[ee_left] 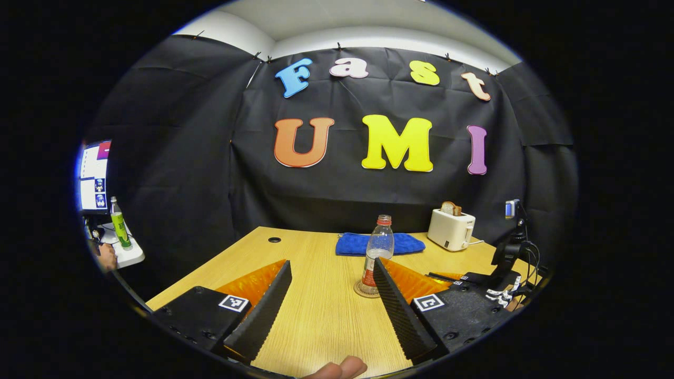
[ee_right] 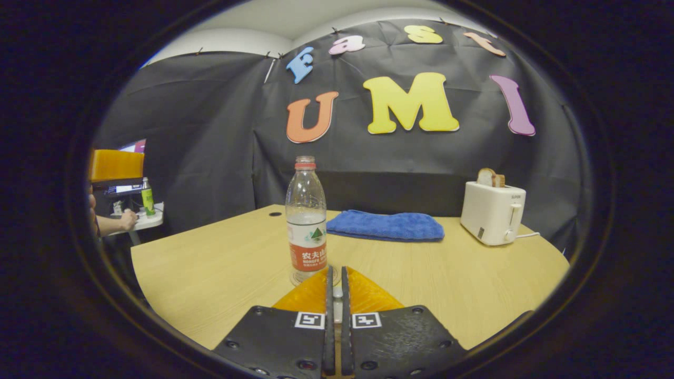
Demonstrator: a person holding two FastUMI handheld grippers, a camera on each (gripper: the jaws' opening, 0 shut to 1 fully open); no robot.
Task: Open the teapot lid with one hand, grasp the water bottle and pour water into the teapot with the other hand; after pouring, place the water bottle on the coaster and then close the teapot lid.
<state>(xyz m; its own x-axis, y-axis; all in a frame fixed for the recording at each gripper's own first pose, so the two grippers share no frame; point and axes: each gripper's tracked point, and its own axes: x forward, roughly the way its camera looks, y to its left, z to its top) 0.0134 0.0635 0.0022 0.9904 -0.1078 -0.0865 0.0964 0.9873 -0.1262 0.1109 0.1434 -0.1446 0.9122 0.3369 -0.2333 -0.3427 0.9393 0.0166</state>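
A clear plastic water bottle [ee_left: 378, 247] with a red cap and a red-and-white label stands upright on a round coaster [ee_left: 360, 290] on the wooden table [ee_left: 316, 316]. It is partly filled with water. My left gripper [ee_left: 331, 262] is open wide just in front of it, and its right finger [ee_left: 400, 310] covers the bottle's lower right side. In the right gripper view the bottle [ee_right: 306, 221] stands close ahead, slightly left of my right gripper [ee_right: 335, 269]. That gripper's fingers are pressed almost together, with a thin pale sliver in the slit that I cannot identify.
A folded blue cloth [ee_right: 385, 225] lies at the back of the table, and a white toaster [ee_right: 492, 213] with bread stands to its right. A black stand with cables [ee_left: 508, 252] rises at the table's right edge. A side desk [ee_right: 142, 218] holds a green bottle, with a person's hand there.
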